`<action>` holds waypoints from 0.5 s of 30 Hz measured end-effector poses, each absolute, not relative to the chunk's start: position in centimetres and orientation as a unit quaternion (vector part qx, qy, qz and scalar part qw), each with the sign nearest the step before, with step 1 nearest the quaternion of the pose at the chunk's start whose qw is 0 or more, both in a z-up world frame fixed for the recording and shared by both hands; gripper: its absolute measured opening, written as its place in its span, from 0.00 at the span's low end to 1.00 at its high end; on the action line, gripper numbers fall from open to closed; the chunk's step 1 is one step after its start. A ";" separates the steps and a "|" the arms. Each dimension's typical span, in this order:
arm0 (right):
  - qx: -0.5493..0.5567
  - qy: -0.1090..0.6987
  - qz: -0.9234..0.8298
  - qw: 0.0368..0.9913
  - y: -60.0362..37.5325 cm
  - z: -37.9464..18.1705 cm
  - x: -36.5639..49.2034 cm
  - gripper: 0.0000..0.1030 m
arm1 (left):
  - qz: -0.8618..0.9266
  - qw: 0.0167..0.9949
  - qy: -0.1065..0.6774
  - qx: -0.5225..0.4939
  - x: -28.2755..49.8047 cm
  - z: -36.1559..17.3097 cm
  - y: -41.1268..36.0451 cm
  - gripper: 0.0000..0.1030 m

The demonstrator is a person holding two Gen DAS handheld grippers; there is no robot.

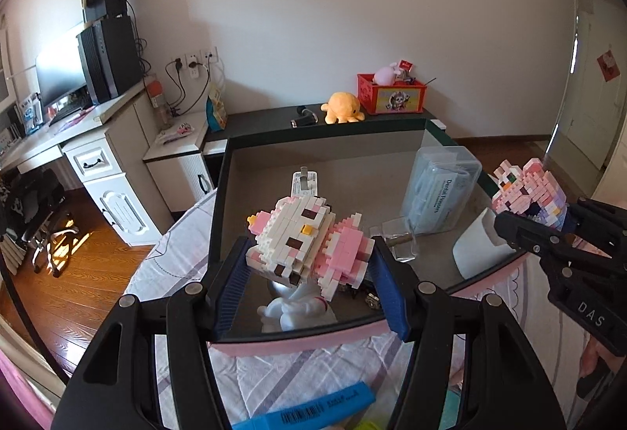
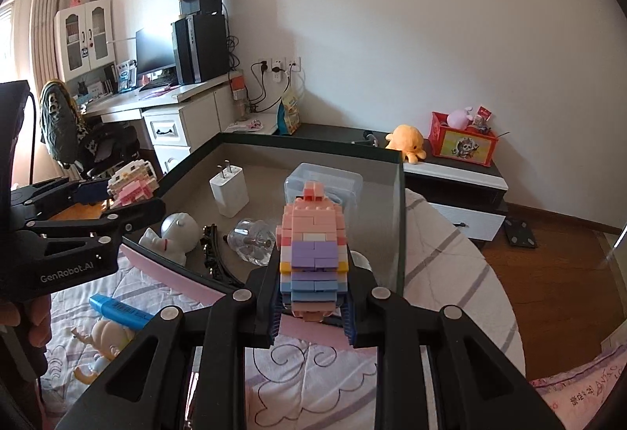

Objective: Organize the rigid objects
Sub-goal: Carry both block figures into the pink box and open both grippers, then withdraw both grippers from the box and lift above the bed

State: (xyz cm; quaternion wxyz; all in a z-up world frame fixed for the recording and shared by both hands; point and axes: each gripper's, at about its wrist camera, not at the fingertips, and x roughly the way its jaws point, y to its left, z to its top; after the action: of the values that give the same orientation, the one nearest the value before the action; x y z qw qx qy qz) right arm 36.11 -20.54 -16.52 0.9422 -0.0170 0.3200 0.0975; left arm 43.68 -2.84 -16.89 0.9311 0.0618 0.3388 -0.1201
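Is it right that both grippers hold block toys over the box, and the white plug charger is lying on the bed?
Not quite. The left gripper and right gripper do each hold a block toy, but the white plug charger stands inside the box, not on the bed. The right wrist view shows it.

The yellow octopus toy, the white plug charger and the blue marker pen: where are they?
yellow octopus toy (image 1: pixel 340 108): left wrist view, on its round body.
white plug charger (image 2: pixel 229 193): right wrist view, on its front face.
blue marker pen (image 2: pixel 117 308): right wrist view, on its barrel near the barcode.
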 end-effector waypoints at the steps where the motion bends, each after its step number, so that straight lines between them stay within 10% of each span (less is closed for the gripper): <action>1: -0.019 0.324 0.104 0.940 -20.1 -16.8 36.8 0.24 | -0.120 0.929 0.345 0.064 44.3 -17.3 -2.9 0.59; 9: -0.041 0.353 0.118 0.927 -17.9 -19.4 39.8 0.25 | -0.101 0.920 0.370 0.078 45.9 -19.3 -3.0 0.60; 15: -0.036 0.341 0.106 0.933 -18.2 -18.8 38.8 0.65 | -0.089 0.934 0.336 0.087 43.9 -17.6 -2.7 0.87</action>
State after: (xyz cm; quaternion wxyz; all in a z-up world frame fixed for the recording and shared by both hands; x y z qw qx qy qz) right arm 38.85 -18.21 -18.81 0.9334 -0.0358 0.3409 0.1059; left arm 43.86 -2.67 -17.64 0.9337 0.0872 0.3357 -0.0891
